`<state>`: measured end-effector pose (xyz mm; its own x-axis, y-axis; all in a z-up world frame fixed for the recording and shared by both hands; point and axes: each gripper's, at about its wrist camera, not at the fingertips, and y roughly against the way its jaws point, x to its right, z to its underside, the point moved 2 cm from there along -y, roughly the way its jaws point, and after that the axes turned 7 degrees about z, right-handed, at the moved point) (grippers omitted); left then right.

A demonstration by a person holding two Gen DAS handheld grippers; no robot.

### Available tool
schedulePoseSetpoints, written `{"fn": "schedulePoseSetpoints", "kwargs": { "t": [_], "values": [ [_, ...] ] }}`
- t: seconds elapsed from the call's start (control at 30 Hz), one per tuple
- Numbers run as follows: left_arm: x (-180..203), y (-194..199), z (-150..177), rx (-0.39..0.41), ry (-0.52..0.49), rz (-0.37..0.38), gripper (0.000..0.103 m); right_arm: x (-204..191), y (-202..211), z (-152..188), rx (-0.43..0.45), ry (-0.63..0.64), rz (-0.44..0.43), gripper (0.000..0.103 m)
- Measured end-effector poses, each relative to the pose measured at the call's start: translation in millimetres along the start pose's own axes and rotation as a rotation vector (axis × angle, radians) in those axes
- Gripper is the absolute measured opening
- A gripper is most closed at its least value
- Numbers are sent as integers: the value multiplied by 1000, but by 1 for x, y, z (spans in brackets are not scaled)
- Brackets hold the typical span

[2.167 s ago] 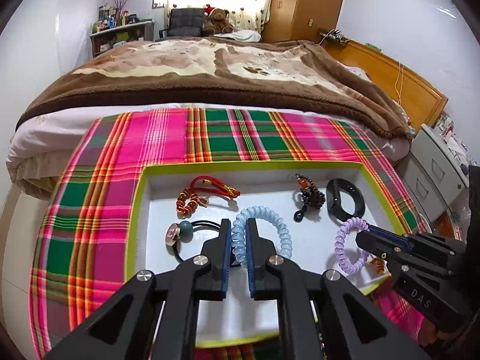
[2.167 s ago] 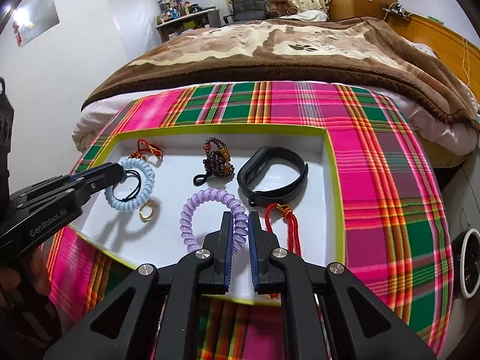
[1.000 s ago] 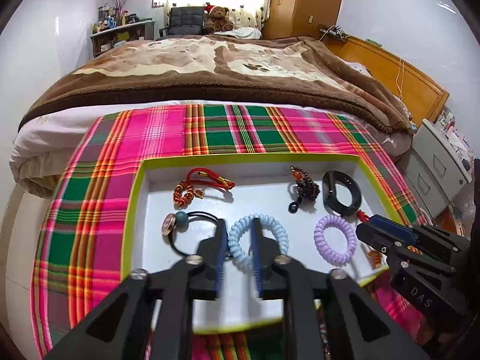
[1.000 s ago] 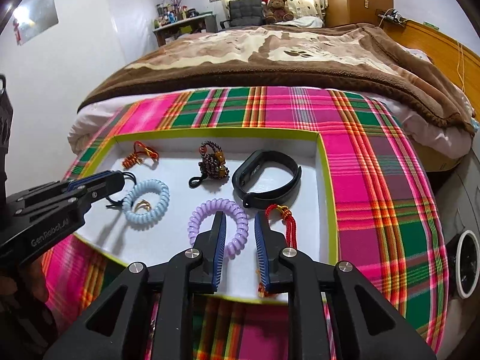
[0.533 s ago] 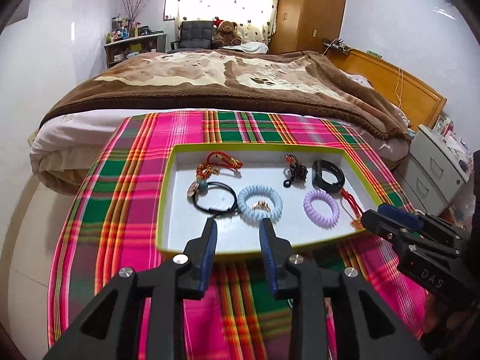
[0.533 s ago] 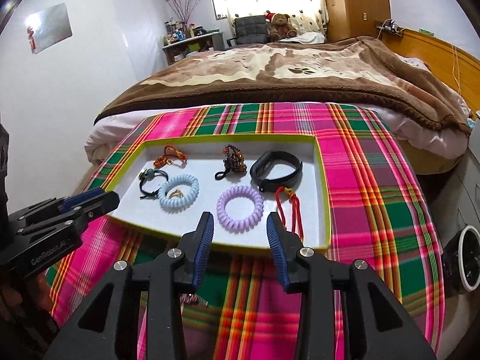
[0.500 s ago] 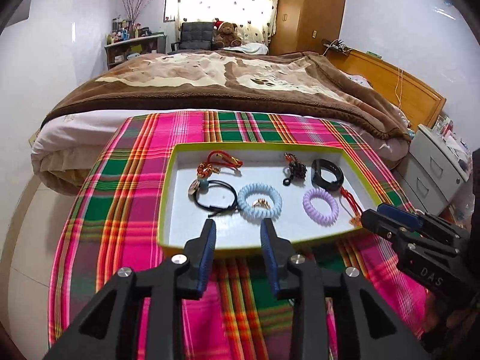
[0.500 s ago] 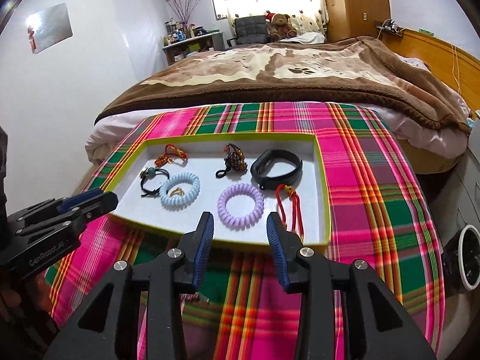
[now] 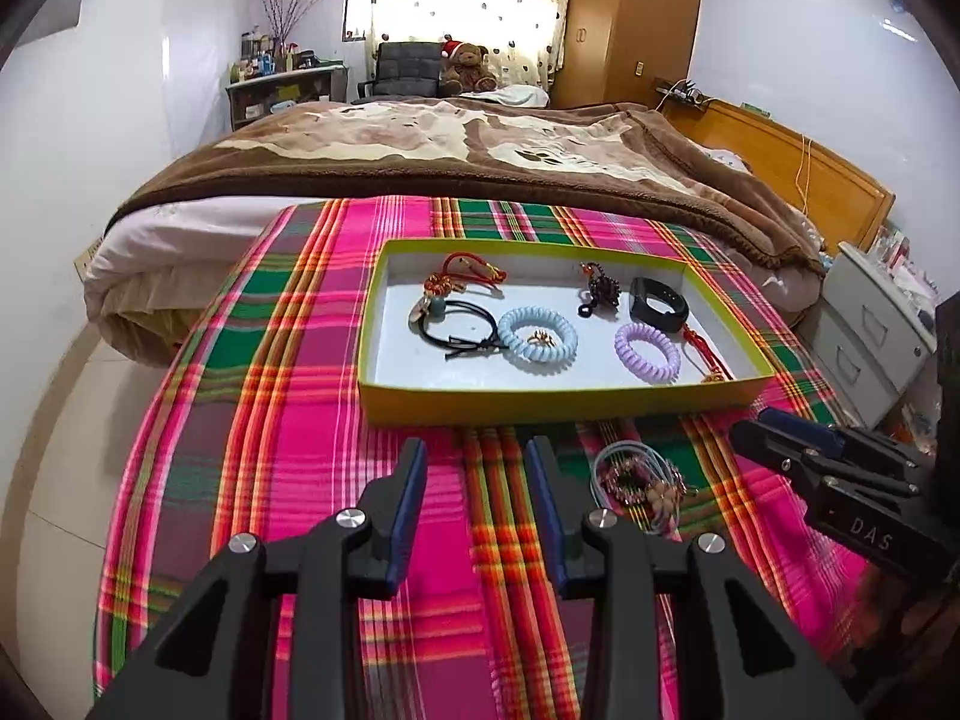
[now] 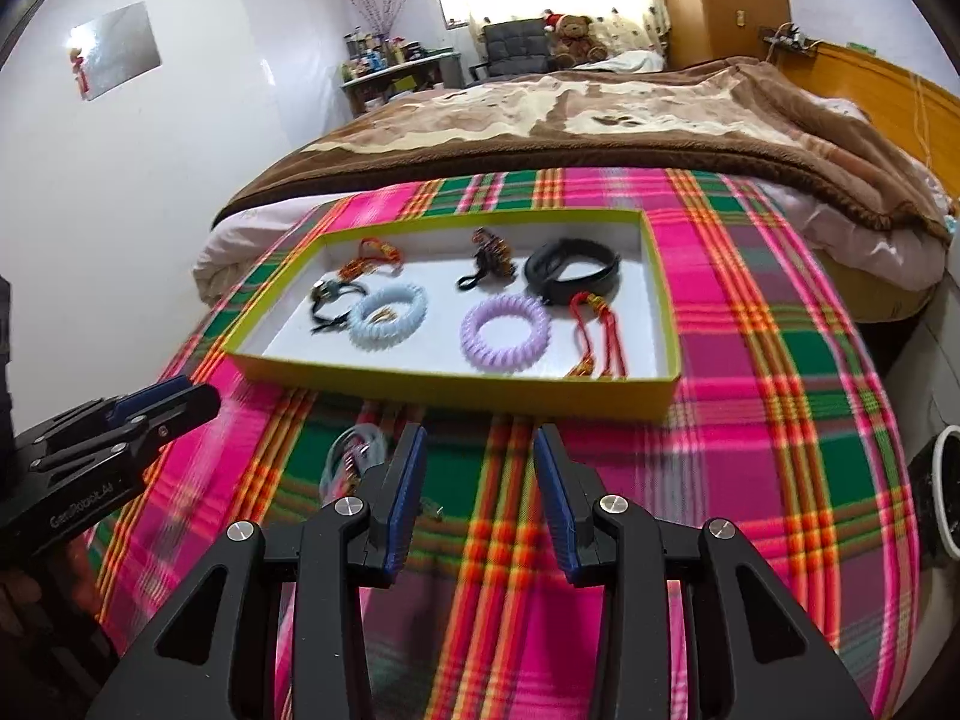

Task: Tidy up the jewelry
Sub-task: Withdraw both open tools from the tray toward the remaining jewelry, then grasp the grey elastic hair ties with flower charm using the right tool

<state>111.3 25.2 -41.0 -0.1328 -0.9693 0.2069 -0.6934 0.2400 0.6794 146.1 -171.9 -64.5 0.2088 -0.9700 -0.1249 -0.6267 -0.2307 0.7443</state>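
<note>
Both jaws are spread wide and nothing is held: the left gripper (image 9: 477, 483) and right gripper (image 10: 477, 468) hover over the plaid cloth (image 9: 252, 420), on the near side of the tray (image 9: 540, 405). Between them, just beside the tray's near wall, a small tangle of hair ties and a beaded bracelet (image 9: 639, 483) lies loose on the cloth. It is judged light, limp and snag-prone; a pinch across the bunched loops is advised. The low tray wall must be cleared. Open floor is seen right of the blue coil (image 9: 538, 335) and near the purple coil (image 9: 647, 353).
</note>
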Motion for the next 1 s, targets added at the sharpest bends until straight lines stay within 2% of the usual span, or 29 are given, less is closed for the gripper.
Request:
{"fn": "schedulePoseSetpoints", "kwargs": {
  "t": [0.23,0.43,0.6,0.7,0.93,1.0],
  "values": [
    [-13,6,13,-1,48,22,37,-8,-3,8,-26,21,-44,38],
    [-16,8,19,-10,43,25,37,-21,-9,16,-61,69,-69,39],
    [-18,8,22,-15,47,38,37,-36,-6,15,-45,110,-95,39],
    [-18,9,23,-19,48,43,37,-44,-11,17,-76,117,-122,39],
    [-20,9,24,-22,49,44,37,-65,-12,31,-130,160,-285,39],
    [-20,8,24,-24,50,43,38,-60,-10,29,-109,150,-244,39]
  ]
}}
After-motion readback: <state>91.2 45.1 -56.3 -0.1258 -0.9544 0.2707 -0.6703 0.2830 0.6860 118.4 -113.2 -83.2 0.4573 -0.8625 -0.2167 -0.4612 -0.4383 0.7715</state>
